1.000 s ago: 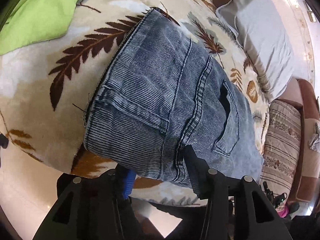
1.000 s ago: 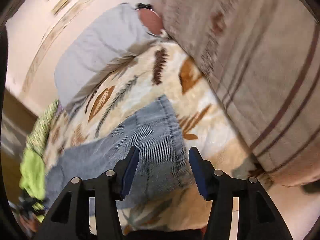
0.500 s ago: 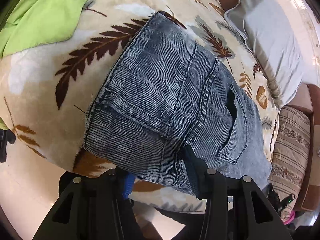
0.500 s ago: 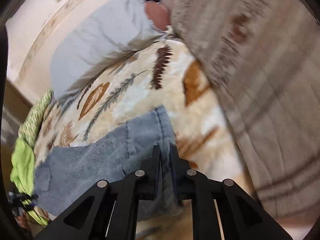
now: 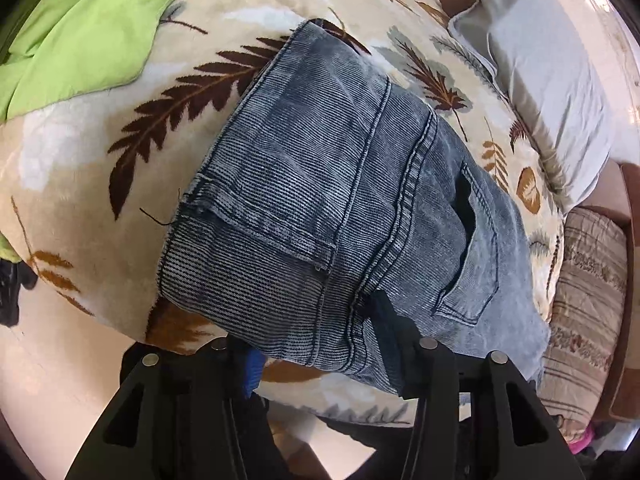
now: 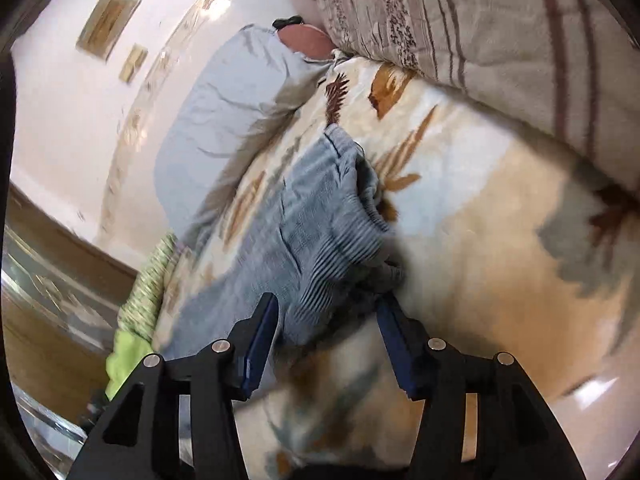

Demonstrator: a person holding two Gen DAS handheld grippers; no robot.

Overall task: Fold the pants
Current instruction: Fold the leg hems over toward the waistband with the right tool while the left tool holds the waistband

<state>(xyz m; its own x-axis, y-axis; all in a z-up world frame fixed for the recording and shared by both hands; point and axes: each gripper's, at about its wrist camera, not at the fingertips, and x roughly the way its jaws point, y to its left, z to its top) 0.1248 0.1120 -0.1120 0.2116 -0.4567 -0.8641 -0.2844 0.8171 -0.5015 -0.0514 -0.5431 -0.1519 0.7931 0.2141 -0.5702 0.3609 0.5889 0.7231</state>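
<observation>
Faded blue corduroy-ribbed denim pants (image 5: 344,216) lie on leaf-print fleece bed (image 5: 100,184); left fingers (image 5: 320,340) pinch the six-o'clock edge, right fingers (image 6: 326,344), just reopening, straddle bunched cloth; best regrip squarely.

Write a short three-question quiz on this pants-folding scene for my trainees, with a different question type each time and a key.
1. True or false: the jeans lie on a leaf-patterned blanket.
2. In the left wrist view, what colour is the cloth at the top left? A red, B lime green, C black.
3. Fill in: past the jeans, at the blanket's far edge, lies a plain grey ____.

Key: 1 true; 2 B; 3 pillow.
</observation>
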